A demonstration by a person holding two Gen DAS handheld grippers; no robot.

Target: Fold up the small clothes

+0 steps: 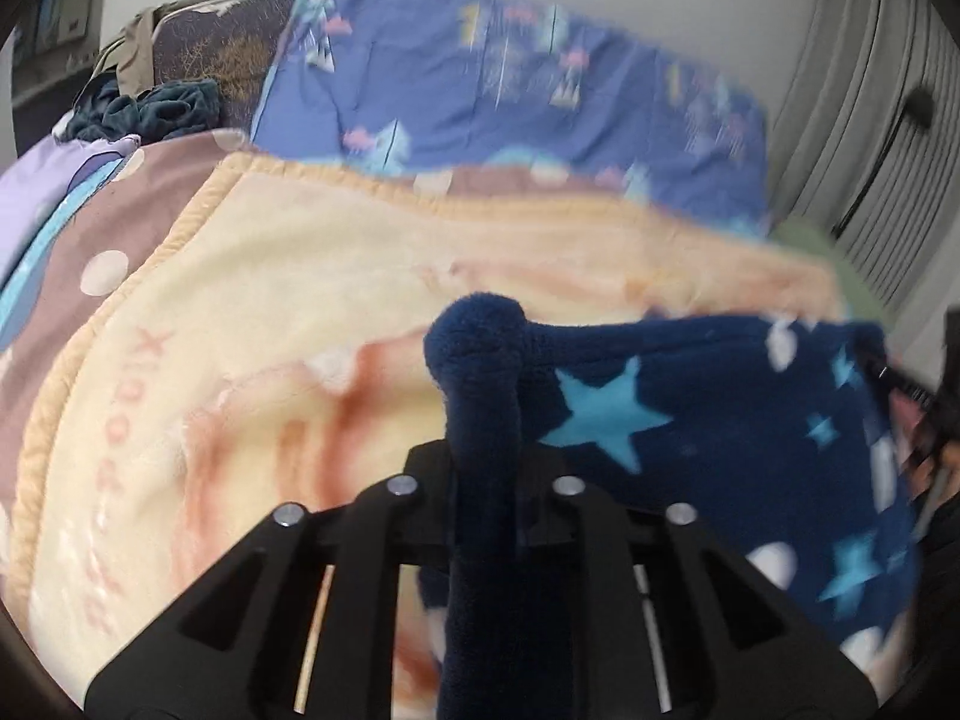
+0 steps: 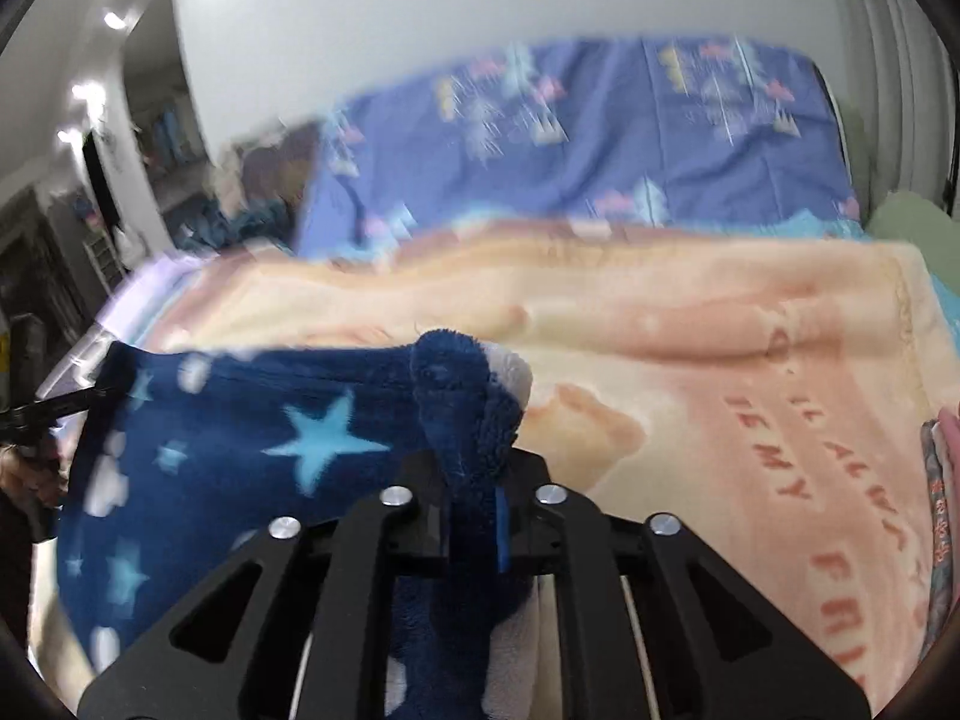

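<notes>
A small navy fleece garment with light blue stars and white dots (image 1: 720,438) hangs stretched between my two grippers above the bed. My left gripper (image 1: 483,462) is shut on its left corner, and the fabric bunches up between the fingers. My right gripper (image 2: 474,480) is shut on the other corner of the garment (image 2: 240,444), with a white inner lining showing beside the bunched fabric. Each gripper shows at the far edge of the other's view.
A cream and peach plush blanket (image 1: 270,330) with pink lettering covers the bed under the garment. A blue patterned quilt (image 2: 600,138) lies behind it by the wall. Dark clothes (image 1: 150,108) are piled at the far left. Folded items (image 2: 942,510) lie at the right edge.
</notes>
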